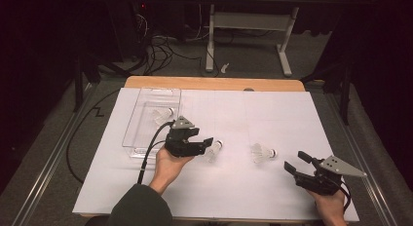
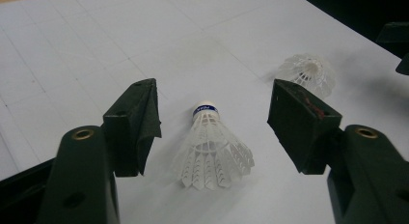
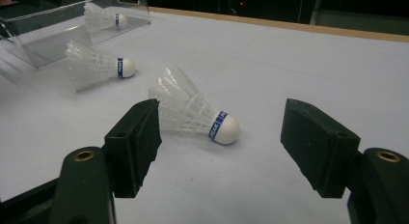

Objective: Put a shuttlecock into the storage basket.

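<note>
1. Your left tool (image 1: 204,144) is spread wide and holds nothing; its jaws flank the near shuttlecock (image 2: 211,149) without touching it.
2. That shuttlecock lies on the white worktop (image 1: 272,109) just right of the left tool, its cork pointing away from the jaws.
3. Your right tool (image 1: 298,162) sits at the near right of the worktop, its jaws also wide and empty.
4. The second shuttlecock (image 1: 263,153) lies just left of and beyond the right tool, apart from it, cork toward the right.
5. At the far left stands a clear bin (image 1: 146,114) with a third shuttlecock (image 1: 163,115) inside.
</note>
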A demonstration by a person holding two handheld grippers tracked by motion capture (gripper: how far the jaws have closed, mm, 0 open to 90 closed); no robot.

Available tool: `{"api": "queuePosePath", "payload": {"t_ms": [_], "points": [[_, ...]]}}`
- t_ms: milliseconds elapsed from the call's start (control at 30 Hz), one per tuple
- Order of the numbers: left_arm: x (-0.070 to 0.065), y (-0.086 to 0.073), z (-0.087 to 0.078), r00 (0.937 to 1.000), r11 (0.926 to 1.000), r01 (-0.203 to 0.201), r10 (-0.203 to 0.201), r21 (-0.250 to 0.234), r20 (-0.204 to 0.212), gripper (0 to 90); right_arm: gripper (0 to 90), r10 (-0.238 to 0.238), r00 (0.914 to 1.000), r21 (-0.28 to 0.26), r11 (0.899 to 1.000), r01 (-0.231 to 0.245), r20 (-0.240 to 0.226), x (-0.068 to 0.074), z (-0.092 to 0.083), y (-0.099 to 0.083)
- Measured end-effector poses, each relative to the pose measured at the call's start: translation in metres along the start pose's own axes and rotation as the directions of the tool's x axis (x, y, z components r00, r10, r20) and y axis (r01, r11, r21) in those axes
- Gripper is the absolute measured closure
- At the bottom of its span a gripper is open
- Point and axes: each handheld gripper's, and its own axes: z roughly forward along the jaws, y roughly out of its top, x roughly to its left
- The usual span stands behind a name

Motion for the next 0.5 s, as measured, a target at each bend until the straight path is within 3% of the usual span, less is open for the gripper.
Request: {"api": "queuePosePath", "payload": {"t_ms": [200,500], "points": [[0.0024,0.0025,-0.0008,0.9999,0.9997,-0.015,0.015,0.019,0.000,37.4,30.8,0.000,1.0000,-0.001,1.000,0.000,0.000,-0.0001,0.0000,0.0000],[0.0018,0.0056,-0.0027,0.9977,0.9973,-0.042,0.045,0.060,-0.050,41.5,30.8,0.000,1.0000,0.000,1.000,0.000,0.000,0.0000,0.0001,0.0000]]}}
